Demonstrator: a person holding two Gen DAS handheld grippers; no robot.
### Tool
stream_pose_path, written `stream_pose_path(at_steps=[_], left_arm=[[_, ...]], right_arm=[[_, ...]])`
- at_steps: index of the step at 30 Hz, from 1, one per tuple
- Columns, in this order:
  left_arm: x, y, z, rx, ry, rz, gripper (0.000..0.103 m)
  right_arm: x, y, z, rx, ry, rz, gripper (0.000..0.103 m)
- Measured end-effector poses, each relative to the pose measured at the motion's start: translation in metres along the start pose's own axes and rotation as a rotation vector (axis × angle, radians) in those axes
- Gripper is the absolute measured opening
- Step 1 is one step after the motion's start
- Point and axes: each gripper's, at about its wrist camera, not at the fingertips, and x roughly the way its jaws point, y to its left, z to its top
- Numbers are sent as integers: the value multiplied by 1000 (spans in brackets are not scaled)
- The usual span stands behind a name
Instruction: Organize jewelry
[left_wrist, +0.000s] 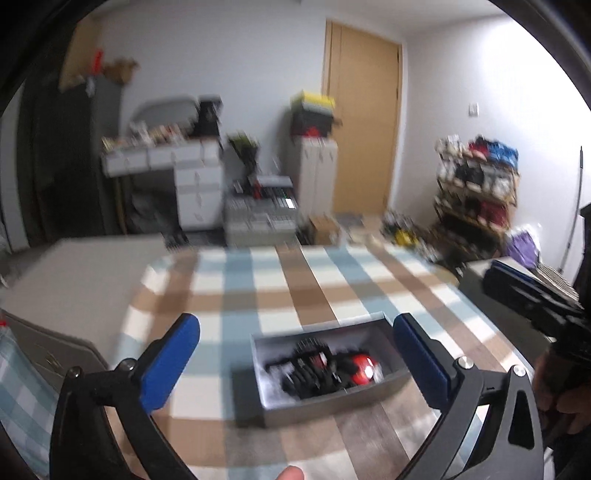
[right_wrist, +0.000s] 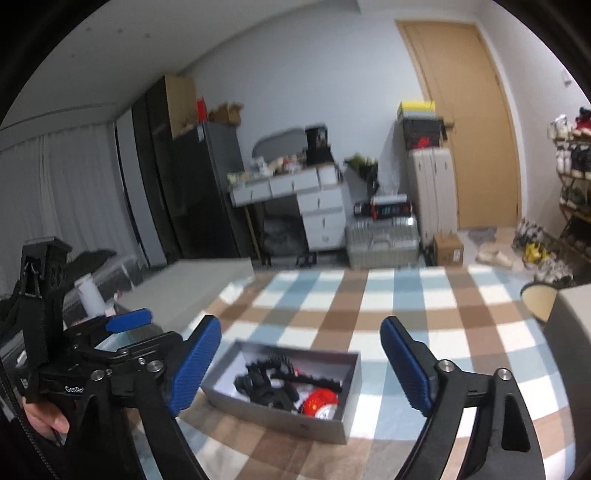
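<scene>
My left gripper stands wide open, its two flat blue ribbed pads on black arms spread to either side of the grey box with nothing between them touching. My right gripper is spread just as wide and holds nothing; the same box lies beyond and below its pads. In the left wrist view my right gripper shows at the right edge, a black body with blue pads, and in the right wrist view my left gripper sits at the left with my hand on its handle.

The box is a shallow rectangular tray of matte grey card with straight walls and a pale lining. Inside lies a tangle of black jewelry, toothed or beaded in outline though too blurred to name piece by piece, and beside it a round red and white item toward the box's right end. From the left wrist the box's long axis runs left to right, tilted slightly up to the right; from the right wrist it slants down to the right.

It rests on a checked cloth of brown, pale blue and white squares. Beyond are a wooden door, a white drawer desk, a silver suitcase and a shoe rack.
</scene>
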Motion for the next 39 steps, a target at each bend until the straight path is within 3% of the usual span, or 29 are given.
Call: stream_pose_path(at_steps=[3, 8, 14, 20, 25, 31, 35, 39], left_arm=[[-12, 1, 2, 8, -102, 46, 102], [-18, 10, -2, -38, -219, 76, 102], [-20, 19, -15, -73, -322, 95, 102], [0, 21, -32, -55, -284, 145, 102], [17, 18, -54, -62, -204, 175, 102], [14, 10, -66, -24, -184, 167, 102], [23, 3, -71, 13, -124, 165, 102], [19, 2, -70, 22, -117, 155, 102]], right_arm=[[-22, 7, 6, -30, -108, -13, 103], [-45, 22, 1, -106, -265, -106, 103], [-42, 20, -23, -147, -261, -207, 103], [-25, -1, -51, -145, -183, -282, 103], [-17, -12, -68, -140, -126, -311, 103], [-9, -17, -80, -174, -99, -332, 103], [-2, -24, -81, -141, -59, -309, 103], [2, -32, -81, -105, -26, -320, 103]])
